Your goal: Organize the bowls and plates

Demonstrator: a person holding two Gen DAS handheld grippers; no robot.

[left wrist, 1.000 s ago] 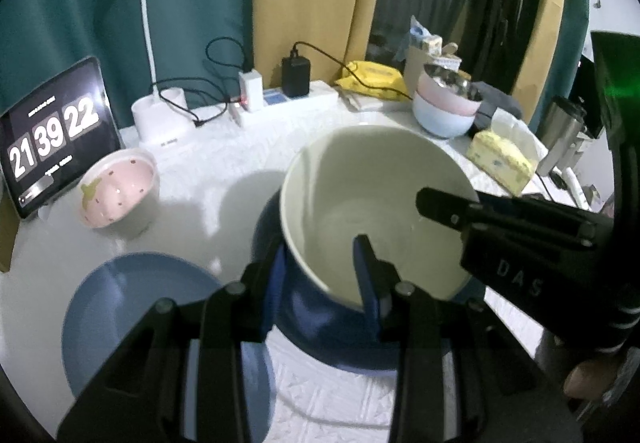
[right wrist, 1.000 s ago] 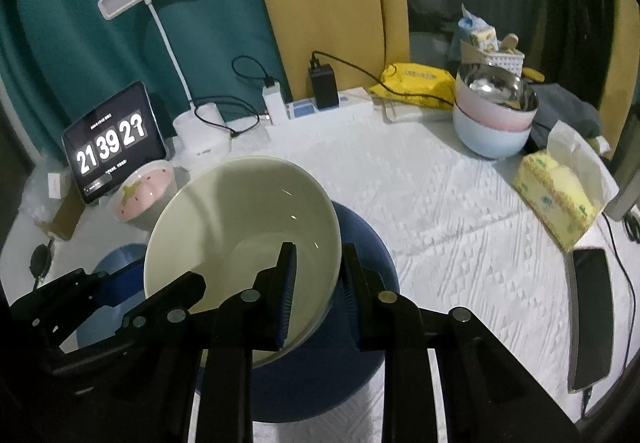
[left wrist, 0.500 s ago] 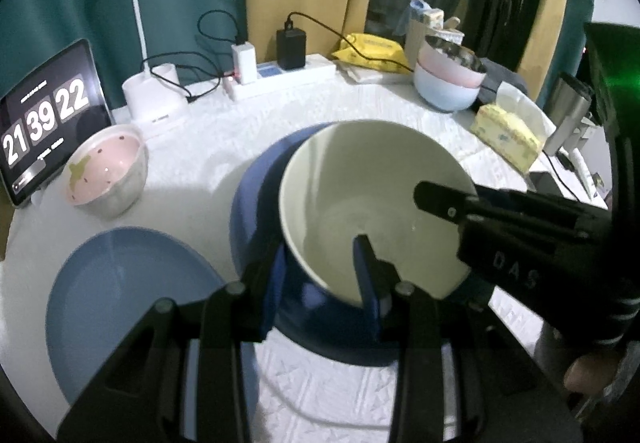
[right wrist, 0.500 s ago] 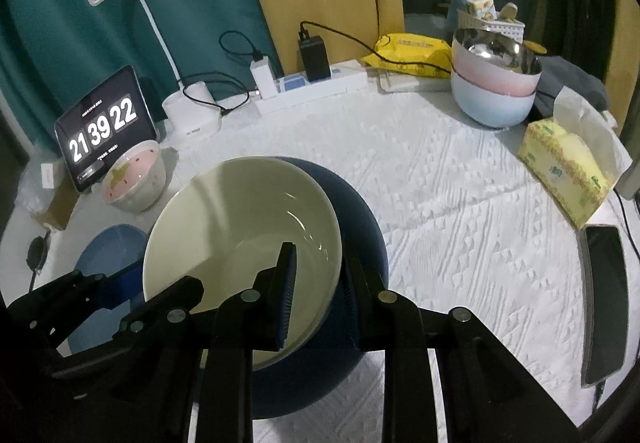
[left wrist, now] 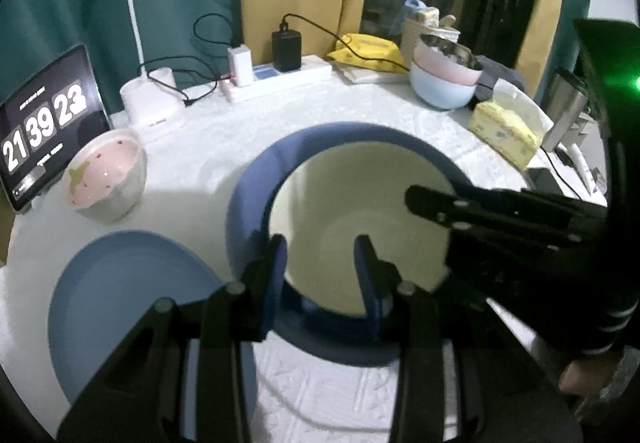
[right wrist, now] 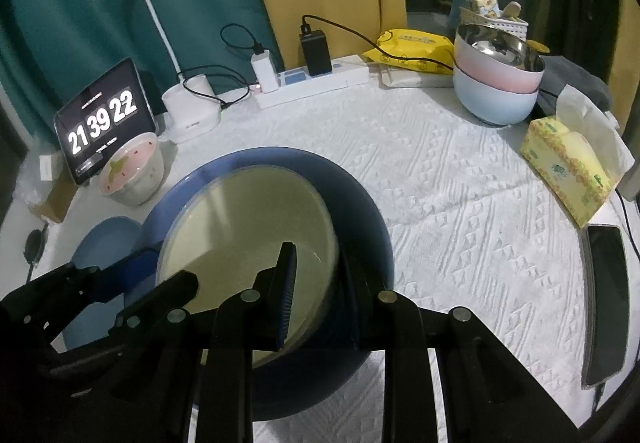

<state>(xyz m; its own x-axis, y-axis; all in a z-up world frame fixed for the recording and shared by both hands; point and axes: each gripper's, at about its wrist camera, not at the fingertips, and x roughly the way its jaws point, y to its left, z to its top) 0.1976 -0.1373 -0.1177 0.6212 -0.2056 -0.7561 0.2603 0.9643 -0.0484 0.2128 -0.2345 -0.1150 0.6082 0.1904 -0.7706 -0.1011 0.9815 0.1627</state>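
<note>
The tablet clock (left wrist: pixel 46 125) reads 21 39 23 in the left view, 21 39 22 in the right.

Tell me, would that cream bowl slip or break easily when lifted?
Probably slippery: the cream bowl looks smooth and shiny. It looks like rigid ceramic, so it may chip if knocked against the blue bowl around it. Both tongs grip its rim, suggesting some weight.

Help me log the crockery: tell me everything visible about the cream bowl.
The cream bowl is round, deep and plain, glossy like glazed ceramic, and empty. It sits upright, nested inside the larger dark blue bowl, near the front of the white tablecloth. The left gripper and the right gripper each straddle its rim, one finger inside and one outside.
</note>
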